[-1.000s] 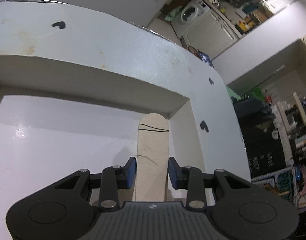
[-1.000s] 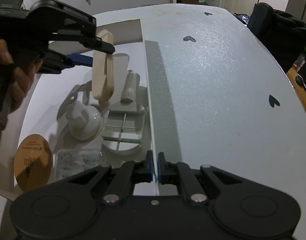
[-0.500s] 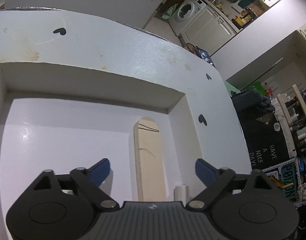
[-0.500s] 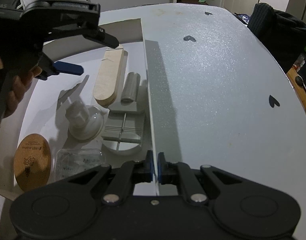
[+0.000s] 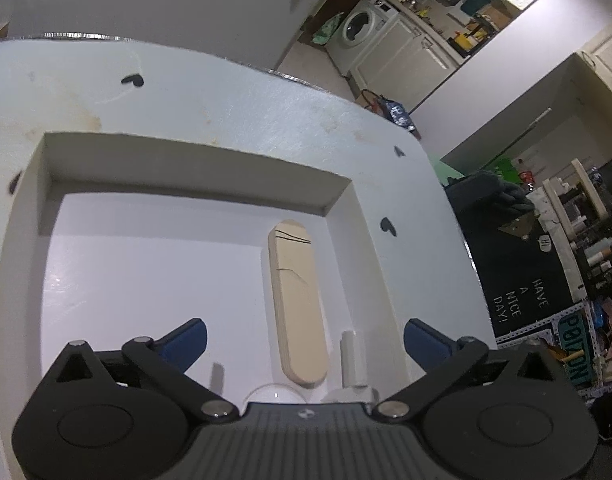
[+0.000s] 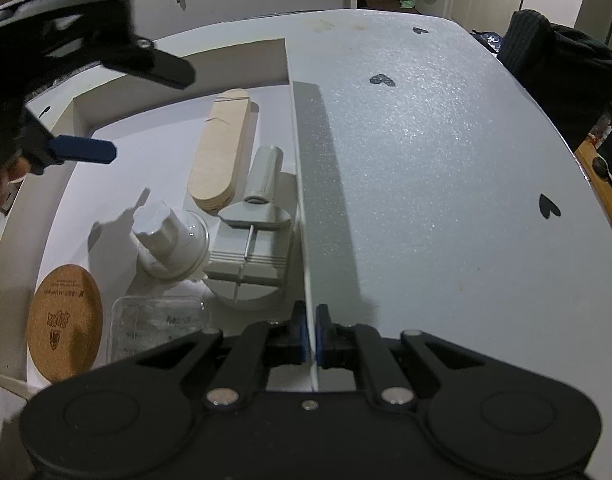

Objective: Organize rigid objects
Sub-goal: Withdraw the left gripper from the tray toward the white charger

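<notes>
At the bottom of the right wrist view, the right gripper [image 6: 310,338] points steeply down, its jaws pinched shut on the thin upright edge of the white box wall [image 6: 301,200]. At the upper left of that frame the left gripper [image 6: 137,100] hangs above the box [image 5: 193,160], angled downward; its jaws have just been opening and stand spread wide with nothing between them. Below it, near the centre, the wooden stick [image 6: 219,150] lies flat on the smooth white floor: pale, layered, long with rounded ends. Just beside it sits a grey plastic cylinder [image 6: 263,174]. A round cork coaster [image 6: 63,322] rests lower left.
</notes>
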